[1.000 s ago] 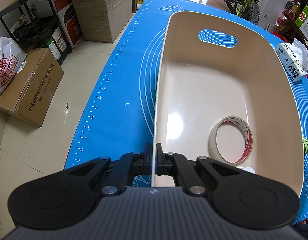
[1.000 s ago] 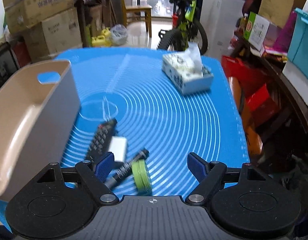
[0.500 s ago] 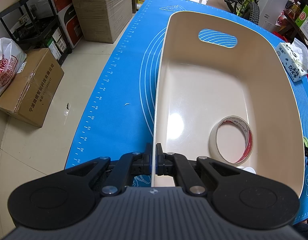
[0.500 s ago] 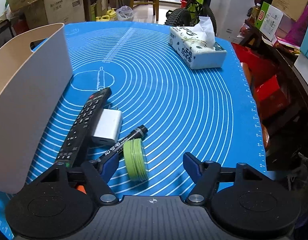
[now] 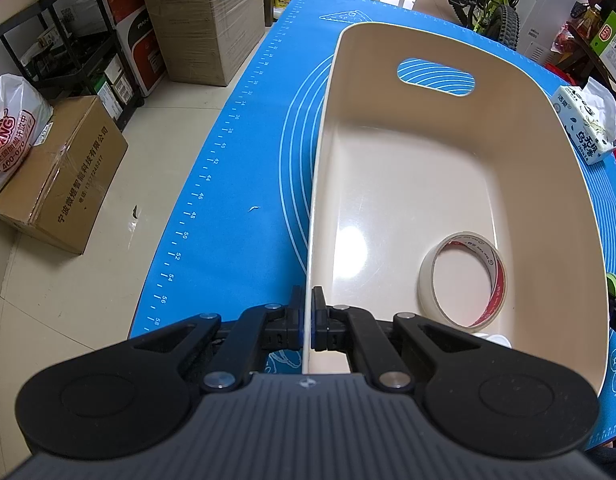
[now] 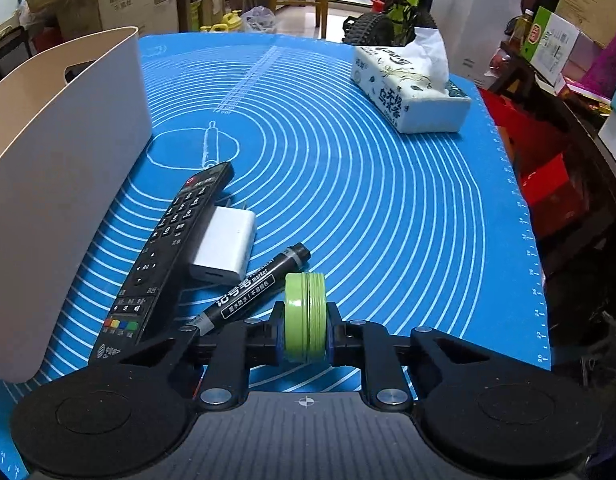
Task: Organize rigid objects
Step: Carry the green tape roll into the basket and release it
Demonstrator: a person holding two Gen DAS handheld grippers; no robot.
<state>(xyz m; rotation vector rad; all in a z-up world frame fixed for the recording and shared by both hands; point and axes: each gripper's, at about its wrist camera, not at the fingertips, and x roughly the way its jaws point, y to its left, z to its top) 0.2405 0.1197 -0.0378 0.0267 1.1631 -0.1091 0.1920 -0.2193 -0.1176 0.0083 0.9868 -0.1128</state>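
My left gripper [image 5: 307, 316] is shut on the near left rim of a beige plastic bin [image 5: 448, 184], which holds a roll of white tape [image 5: 464, 284]. In the right wrist view the bin's outer wall [image 6: 59, 184] stands at the left. My right gripper [image 6: 305, 332] is shut on a green tape roll [image 6: 305, 316] standing on edge on the blue mat [image 6: 388, 208]. Just left of it lie a black marker [image 6: 255, 290], a white charger [image 6: 225, 246] and a black remote [image 6: 167, 248].
A tissue pack [image 6: 408, 88] lies at the mat's far right; it also shows in the left wrist view [image 5: 586, 128]. Cardboard boxes [image 5: 59, 176] and a black shelf [image 5: 67, 32] stand on the floor left of the table. Red items [image 6: 548, 176] sit beyond the mat's right edge.
My right gripper has dropped towards the mat and closed from wide open onto the green tape roll. The left gripper and the bin have not moved.
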